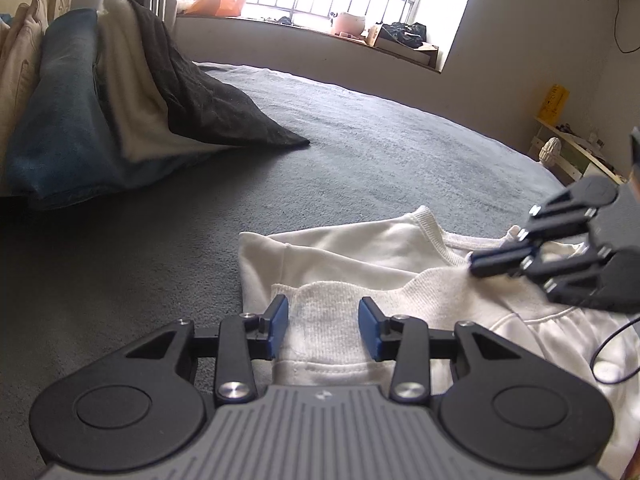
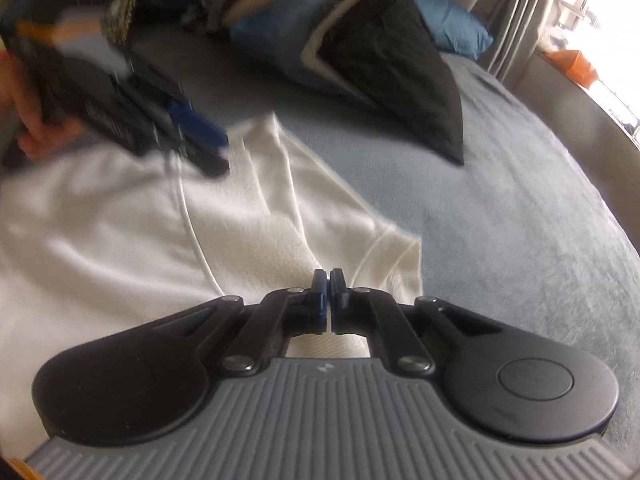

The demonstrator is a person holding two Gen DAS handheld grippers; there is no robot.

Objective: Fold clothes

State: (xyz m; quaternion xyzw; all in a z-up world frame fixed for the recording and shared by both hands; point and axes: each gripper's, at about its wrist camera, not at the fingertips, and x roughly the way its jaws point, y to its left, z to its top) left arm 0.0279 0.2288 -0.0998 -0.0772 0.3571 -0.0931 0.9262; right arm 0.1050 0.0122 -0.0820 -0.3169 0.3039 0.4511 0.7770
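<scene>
A white sweatshirt (image 1: 340, 252) lies partly folded on the bed, its ribbed collar toward the right. My left gripper (image 1: 324, 328) is open, its blue pads (image 1: 280, 326) on either side of a turned-over strip of the cloth without pinching it. My right gripper (image 1: 475, 265) comes in from the right with its tips at the collar. In the right wrist view the sweatshirt (image 2: 120, 220) has creases running up to the right gripper (image 2: 329, 280), which is shut on the cloth. The left gripper (image 2: 218, 150) shows blurred at upper left, held by a hand (image 2: 32, 120).
The grey-blue bed cover (image 1: 360, 140) stretches beyond the sweatshirt. A pile of blue, white and dark bedding (image 1: 120, 100) leans at the head of the bed. A cluttered window sill (image 1: 360, 32) runs along the far wall, and a low shelf (image 1: 568, 148) stands at right.
</scene>
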